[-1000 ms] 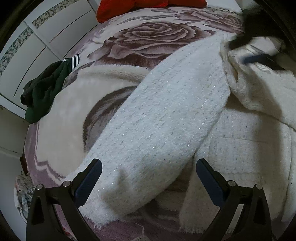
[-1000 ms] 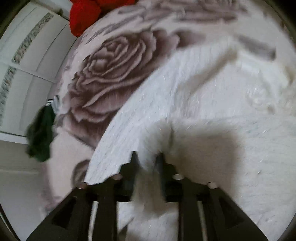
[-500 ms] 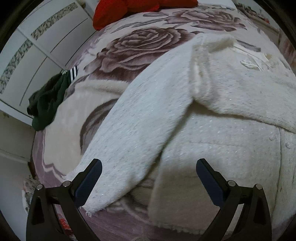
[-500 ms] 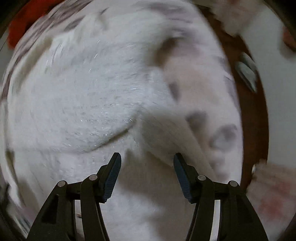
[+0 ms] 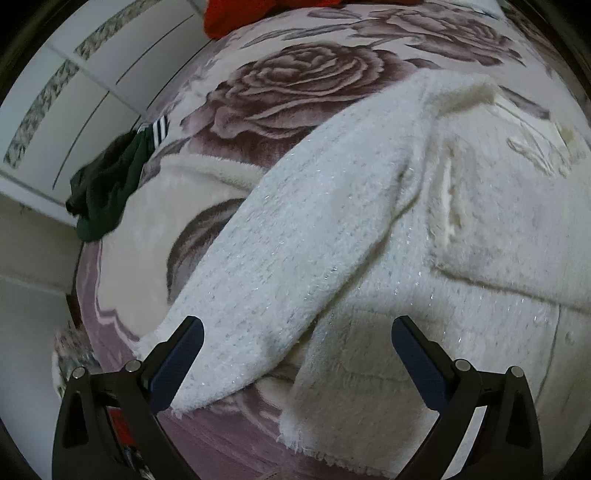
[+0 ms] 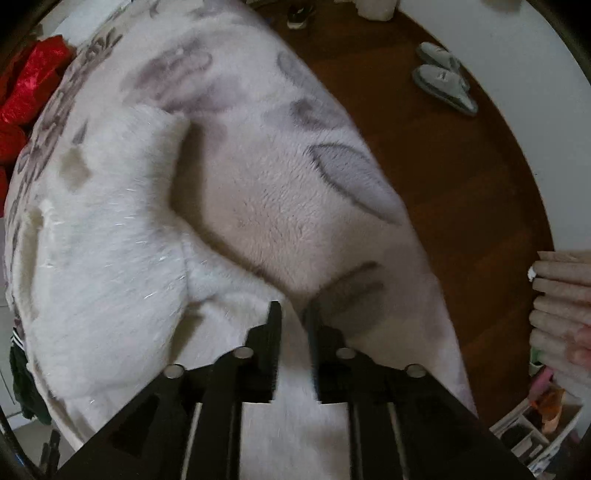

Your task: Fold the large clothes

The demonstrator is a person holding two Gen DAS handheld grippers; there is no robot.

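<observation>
Our right gripper [image 6: 293, 314] points down with its jaws drawn close on a pinch of the white fuzzy garment [image 6: 107, 236]; they have just been closing, and white cloth sits between the fingers, so we judge it clamped on the garment's edge. Our left gripper [image 5: 295, 354] hangs spread wide and grasps nothing, its fingers straddling the long sleeve [image 5: 295, 236] that lies slantwise ahead and runs down to a frayed cuff beside the left finger.

Ahead and to the left of our right gripper, the garment lies spread on the rose-patterned blanket [image 6: 280, 206], one flap already turned over the body. Beyond the left gripper, a dark green garment [image 5: 107, 184] sits at the bed's far left edge and something red [image 5: 236, 14] lies at the top. To the right of our right gripper, wooden floor [image 6: 461, 166] and a pair of slippers [image 6: 443, 79] show past the bed.

We see two risks. The pinch looks shallow, so a quick pull could let the fluffy pile slide out. The blanket is equally plush and pale, and we could nip it along with the garment, dragging both and spoiling the fold.
</observation>
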